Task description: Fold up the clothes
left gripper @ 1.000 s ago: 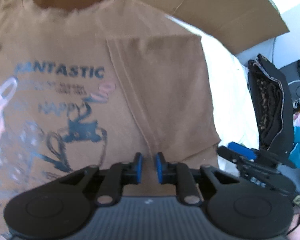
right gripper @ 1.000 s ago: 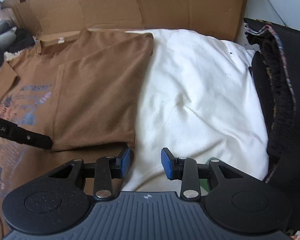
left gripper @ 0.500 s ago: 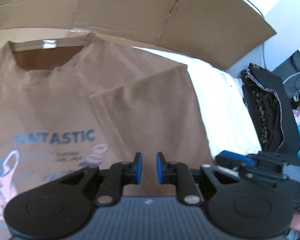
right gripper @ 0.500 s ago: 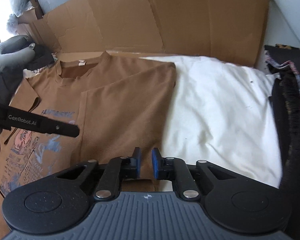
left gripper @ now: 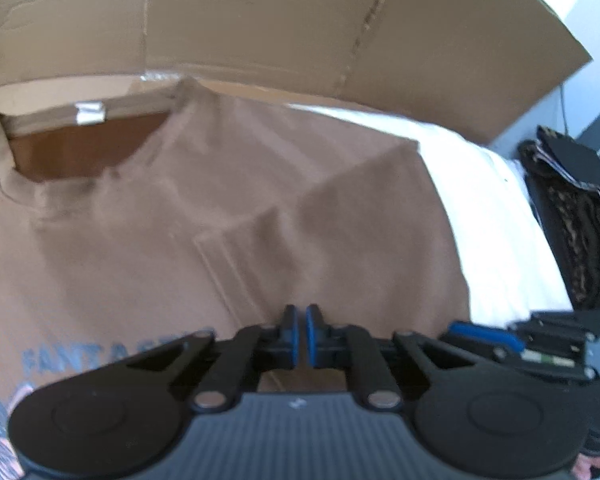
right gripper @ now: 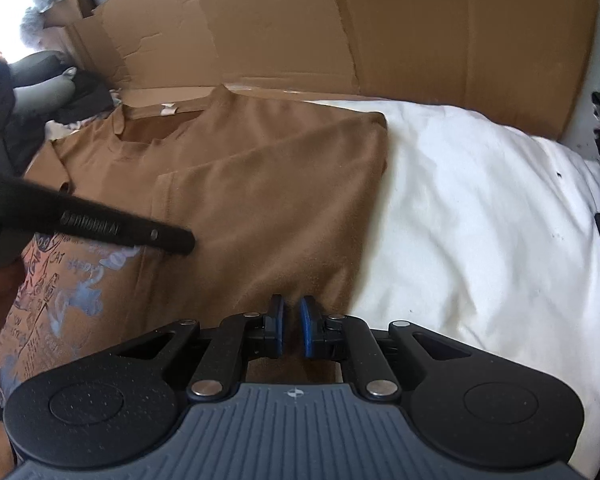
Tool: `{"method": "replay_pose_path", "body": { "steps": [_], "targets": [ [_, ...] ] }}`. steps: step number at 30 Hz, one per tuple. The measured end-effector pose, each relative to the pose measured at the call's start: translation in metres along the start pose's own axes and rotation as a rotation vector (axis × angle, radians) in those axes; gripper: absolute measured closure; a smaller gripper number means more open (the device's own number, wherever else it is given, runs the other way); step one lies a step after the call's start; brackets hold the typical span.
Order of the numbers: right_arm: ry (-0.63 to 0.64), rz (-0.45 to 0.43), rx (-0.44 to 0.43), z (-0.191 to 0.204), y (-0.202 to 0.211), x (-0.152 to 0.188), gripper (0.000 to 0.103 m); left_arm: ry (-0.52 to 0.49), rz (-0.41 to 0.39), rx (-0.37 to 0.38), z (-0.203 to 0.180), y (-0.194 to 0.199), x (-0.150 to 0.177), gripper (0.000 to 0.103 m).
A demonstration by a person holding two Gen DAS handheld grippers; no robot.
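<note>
A brown T-shirt (left gripper: 148, 248) lies flat with its collar and white label (left gripper: 89, 112) at the far end and its right side folded inward. The blue "FANTASTIC" print (right gripper: 56, 280) shows near the left. My left gripper (left gripper: 299, 336) is over the folded panel, its blue pads nearly touching with brown fabric between and below them. My right gripper (right gripper: 291, 330) sits at the same panel (right gripper: 284, 200), near its right edge, pads close together on brown cloth. The left gripper's black finger (right gripper: 128, 232) crosses the right wrist view. The shirt's lower hem is hidden under the gripper bodies.
The shirt lies on white bedding (right gripper: 480, 220). Cardboard sheets (right gripper: 340, 28) stand along the far edge. A stack of dark folded clothes (left gripper: 572, 216) sits at the right. Grey and dark garments (right gripper: 48, 88) lie at the far left.
Both grippers have travelled forward over the shirt toward the collar. The right gripper went from open to shut, and the left gripper's pads closed further.
</note>
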State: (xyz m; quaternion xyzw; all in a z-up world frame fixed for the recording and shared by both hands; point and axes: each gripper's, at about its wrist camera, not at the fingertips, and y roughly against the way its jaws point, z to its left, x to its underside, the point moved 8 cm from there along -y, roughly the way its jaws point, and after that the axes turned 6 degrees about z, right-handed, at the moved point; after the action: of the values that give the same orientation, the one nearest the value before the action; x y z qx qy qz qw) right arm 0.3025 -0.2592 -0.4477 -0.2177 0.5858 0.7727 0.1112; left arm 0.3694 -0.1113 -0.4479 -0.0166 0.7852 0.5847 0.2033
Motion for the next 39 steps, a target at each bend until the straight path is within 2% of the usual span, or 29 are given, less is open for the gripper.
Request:
{"method": "replay_pose_path", "body": {
  "steps": [5,8,14,18,22,25,29,34,39],
  "targets": [
    [0.002,0.009,-0.002,-0.002,0.006,0.013,0.089,0.026,-0.025,-0.044,0.018,0.005,-0.011,0.096],
    [0.005,0.013,-0.004,-0.003,0.01,0.021,0.089,0.044,-0.025,-0.063,0.027,0.005,-0.014,0.1],
    [-0.003,0.007,-0.013,-0.009,0.02,0.035,0.09,0.03,-0.027,-0.094,0.029,0.008,-0.013,0.1],
    [-0.019,0.008,0.001,-0.007,0.031,0.03,0.09,0.042,-0.033,-0.066,0.023,0.021,-0.008,0.093],
    [0.006,-0.042,-0.014,0.001,0.037,0.02,0.091,0.003,-0.023,-0.038,0.006,0.029,0.004,0.093],
    [-0.009,-0.025,-0.025,0.006,0.031,0.017,0.091,-0.015,0.004,0.011,-0.013,0.03,0.016,0.093],
    [0.003,-0.014,-0.046,0.02,0.027,0.018,0.091,-0.093,0.027,0.058,-0.043,0.031,0.035,0.093],
    [-0.004,0.028,-0.051,0.028,0.015,0.029,0.092,-0.111,0.101,0.035,-0.048,0.011,0.051,0.093],
    [0.003,0.049,-0.049,0.029,0.011,0.036,0.087,-0.149,0.106,0.008,-0.046,0.009,0.06,0.092]
  ]
}}
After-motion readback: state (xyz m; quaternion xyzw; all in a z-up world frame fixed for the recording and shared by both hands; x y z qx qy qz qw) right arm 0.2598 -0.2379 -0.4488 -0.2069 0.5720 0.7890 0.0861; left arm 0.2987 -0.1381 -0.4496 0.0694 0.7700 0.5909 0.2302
